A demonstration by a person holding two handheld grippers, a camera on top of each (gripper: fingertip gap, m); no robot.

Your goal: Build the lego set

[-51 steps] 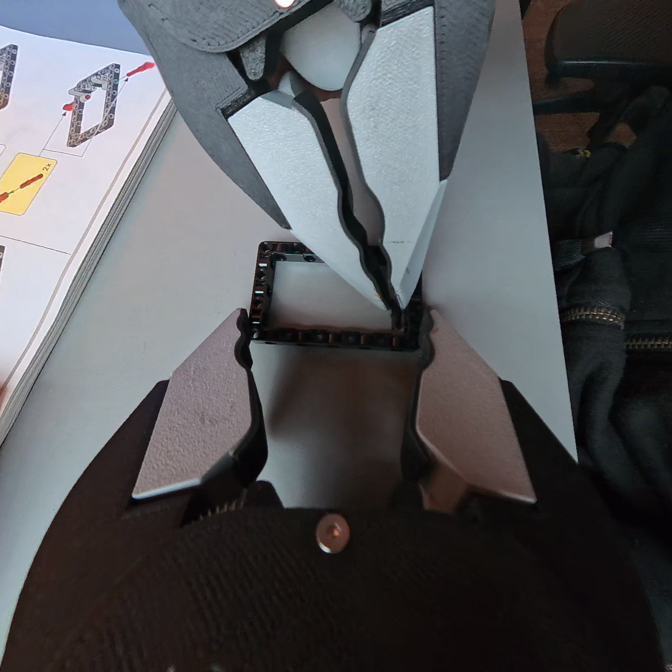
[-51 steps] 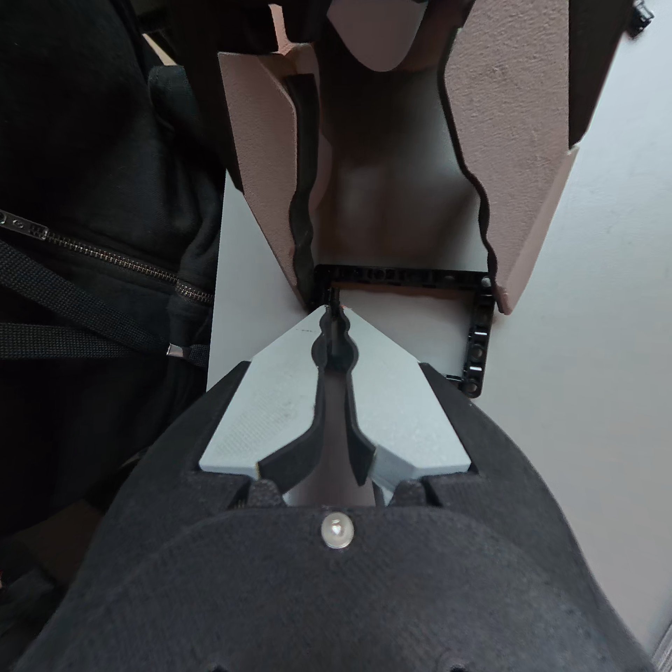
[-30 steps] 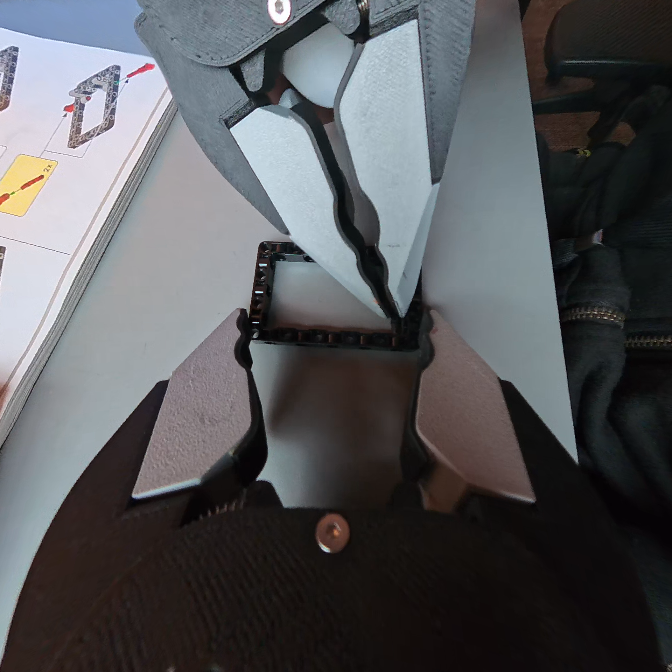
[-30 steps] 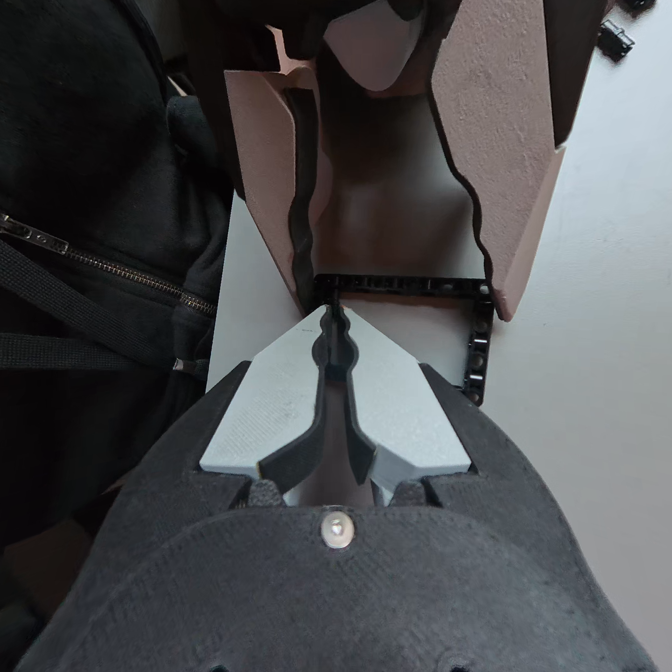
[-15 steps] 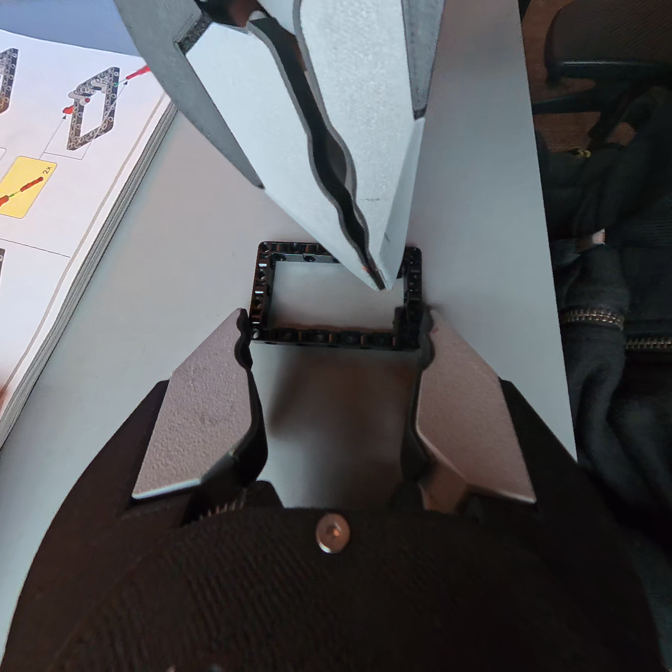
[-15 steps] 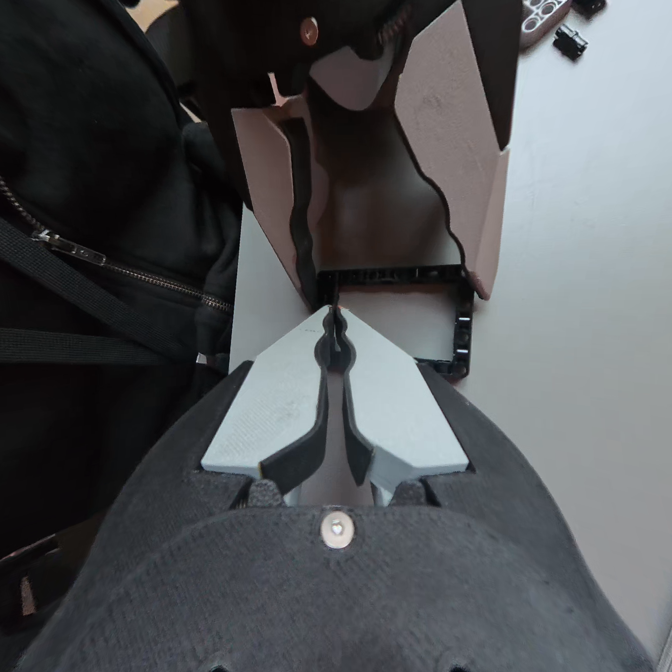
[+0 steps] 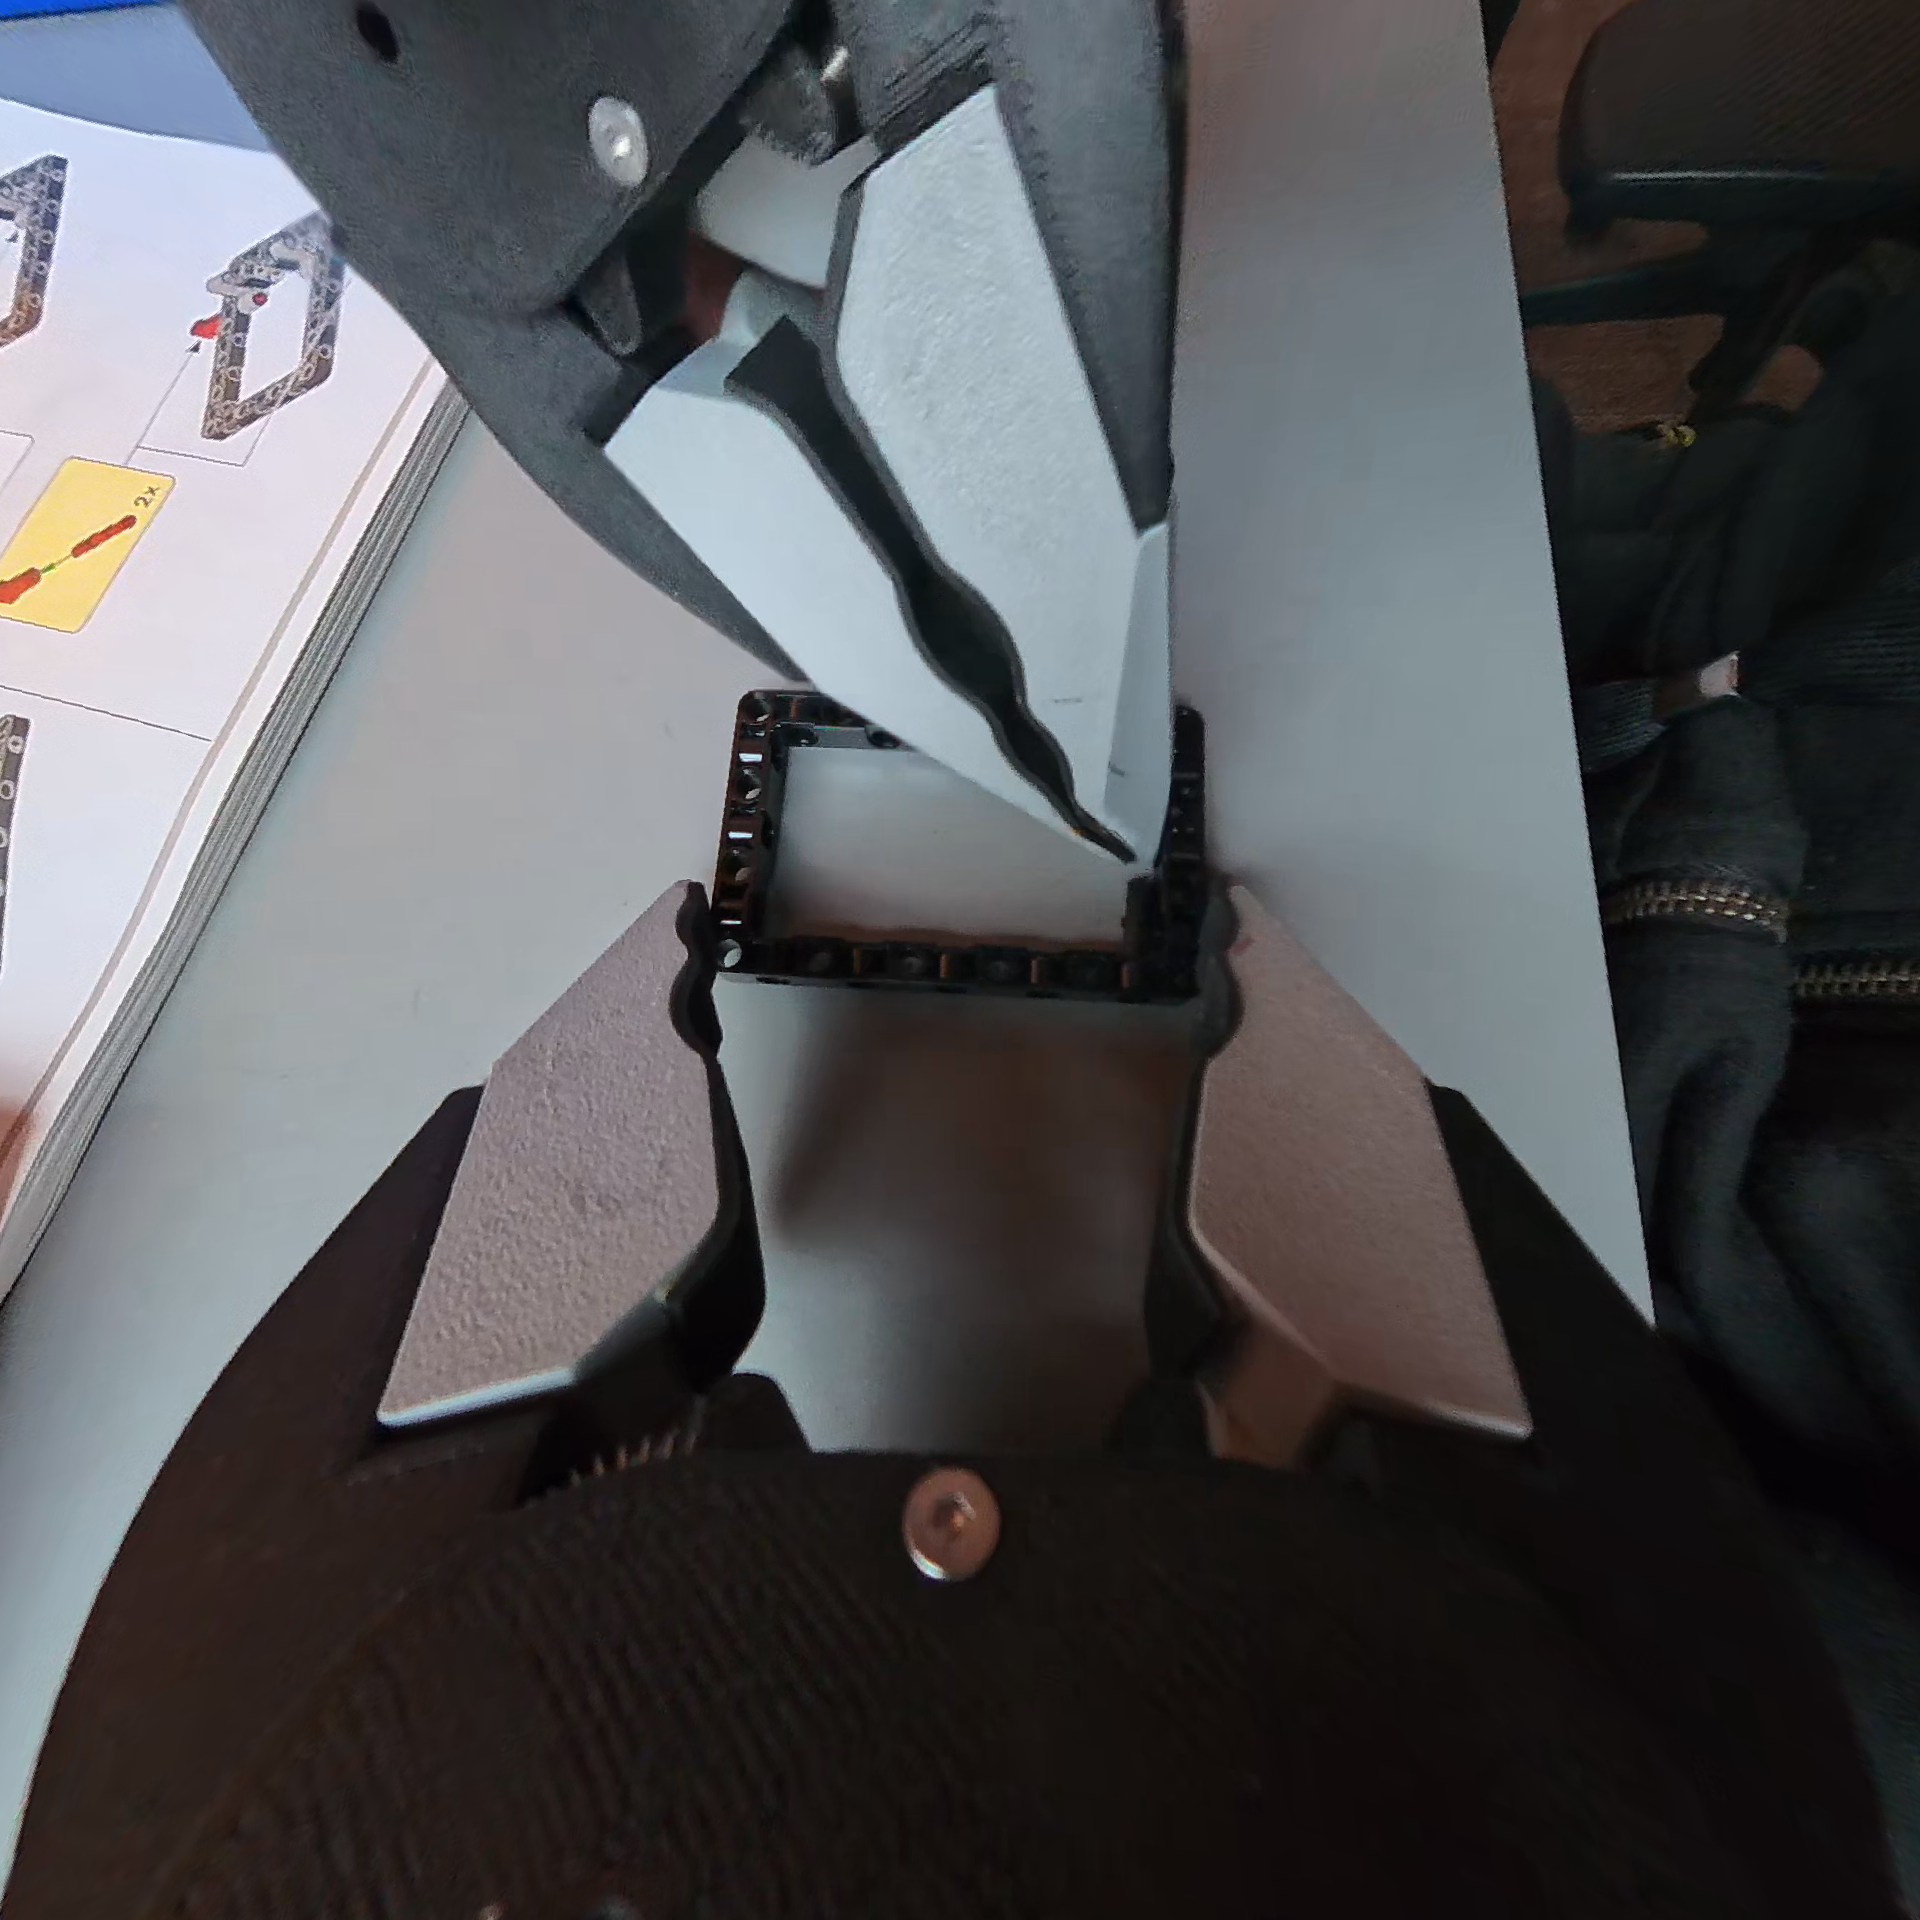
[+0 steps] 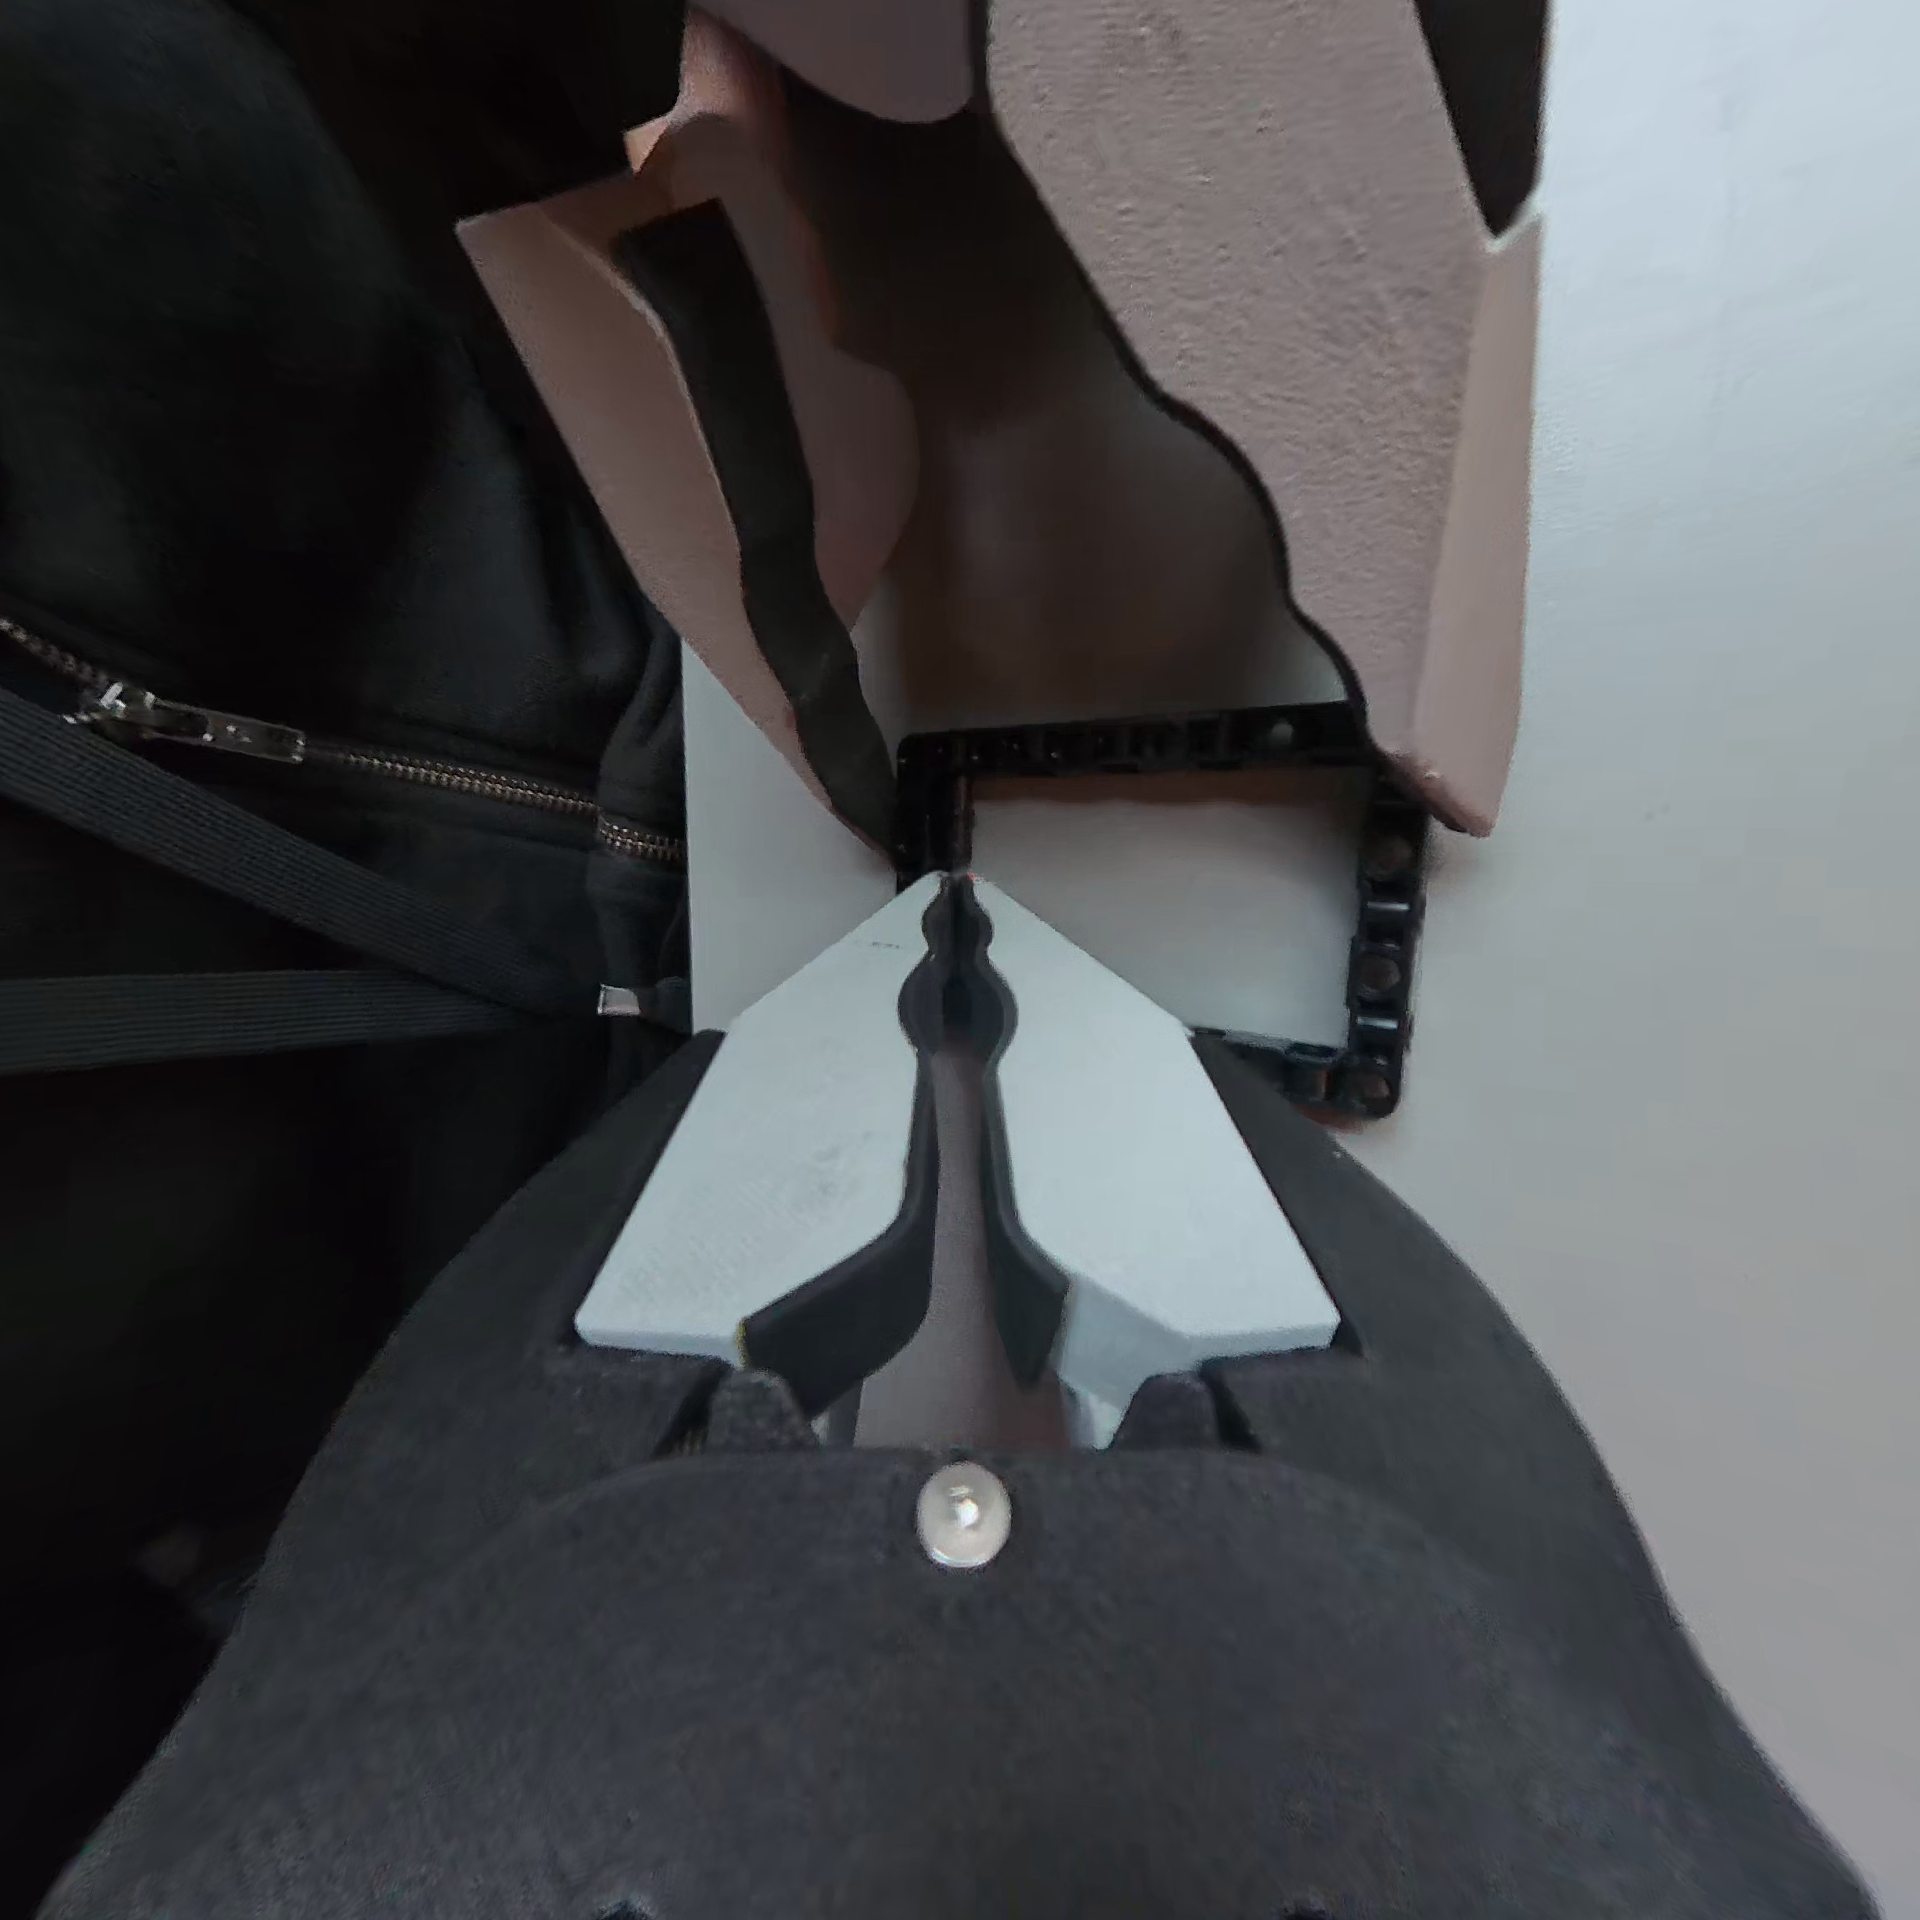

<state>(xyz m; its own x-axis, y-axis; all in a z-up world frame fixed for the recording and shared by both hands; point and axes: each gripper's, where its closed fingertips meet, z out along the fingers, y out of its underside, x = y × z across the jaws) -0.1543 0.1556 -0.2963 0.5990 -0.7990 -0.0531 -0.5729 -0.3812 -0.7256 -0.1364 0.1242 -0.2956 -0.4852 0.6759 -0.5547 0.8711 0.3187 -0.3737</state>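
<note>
A black square Lego frame point(image 7: 940, 966) lies flat on the white table, near its edge. My left gripper point(image 7: 956, 935) is shut on the frame, one finger on each end of its near side. In the right wrist view the frame point(image 8: 1387, 935) lies between those pinkish fingers point(image 8: 1247, 260). My right gripper point(image 8: 951, 883) is shut. Its light blue fingertips point(image 7: 1117, 847) press down at the frame's corner, onto a small black piece point(image 8: 956, 826) standing there. I cannot tell whether anything is held between the tips.
An open instruction booklet point(image 7: 156, 520) lies on the table at the left. The table edge point(image 7: 1558, 935) runs close along the right of the frame. Beyond it is a person's dark zipped jacket point(image 7: 1766, 987), also at the left of the right wrist view point(image 8: 260, 727).
The right gripper lifted off the frame's corner half a second ago and has come back down onto it. The left gripper and the frame have stayed put.
</note>
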